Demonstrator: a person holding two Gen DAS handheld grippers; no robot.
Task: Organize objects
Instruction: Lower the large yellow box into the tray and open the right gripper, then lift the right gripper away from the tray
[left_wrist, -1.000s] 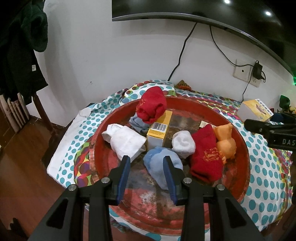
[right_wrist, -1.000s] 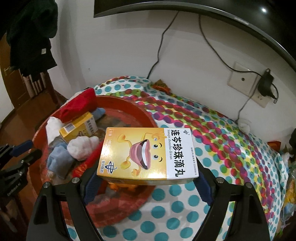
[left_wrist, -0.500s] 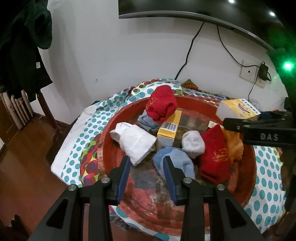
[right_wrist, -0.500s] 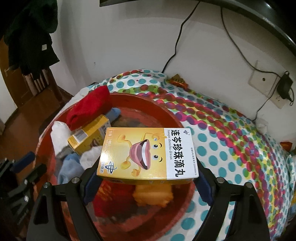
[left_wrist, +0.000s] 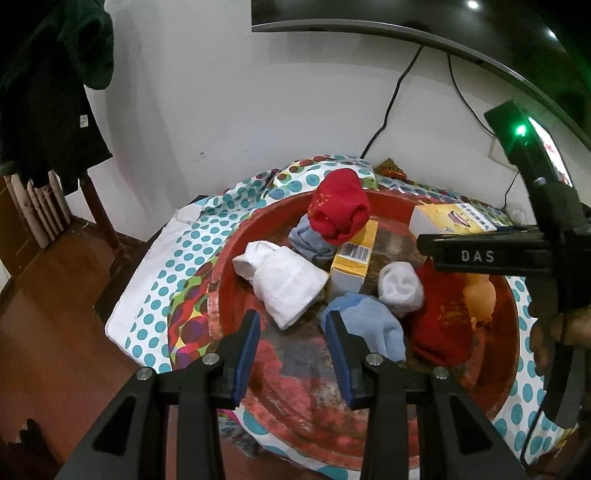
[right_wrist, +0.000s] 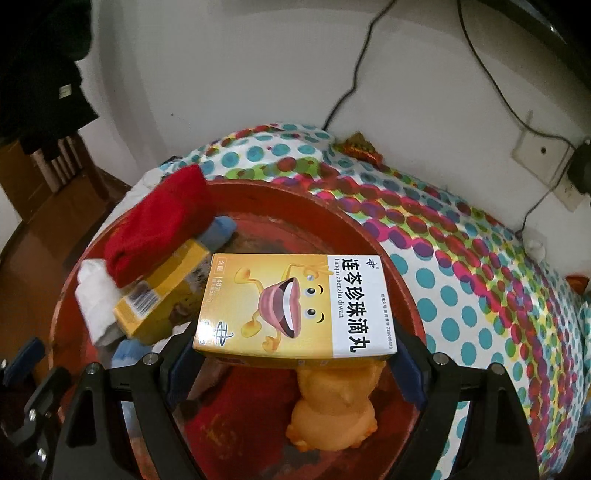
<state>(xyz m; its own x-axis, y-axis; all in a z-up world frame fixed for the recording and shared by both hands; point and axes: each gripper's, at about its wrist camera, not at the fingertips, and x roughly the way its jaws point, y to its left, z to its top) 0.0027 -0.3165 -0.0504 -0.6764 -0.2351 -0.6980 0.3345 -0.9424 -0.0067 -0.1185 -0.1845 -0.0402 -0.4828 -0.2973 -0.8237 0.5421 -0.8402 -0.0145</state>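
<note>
One box (right_wrist: 295, 306) sits clamped crosswise in my right tongs (right_wrist: 295, 363), hanging over the red tray (right_wrist: 373, 236). My left tongs (left_wrist: 291, 350), apart and empty, hover nearer the socks (left_wrist: 288, 284); the bare spot lies just ahead of the box.

The flat yellow cardboard medicine box (right_wrist: 295, 306) covers the top of the orange rubber duck toy (right_wrist: 334, 410); the blurred red rolled sock (right_wrist: 155, 229) overlaps the smaller yellow barcode carton (right_wrist: 159, 299).
</note>
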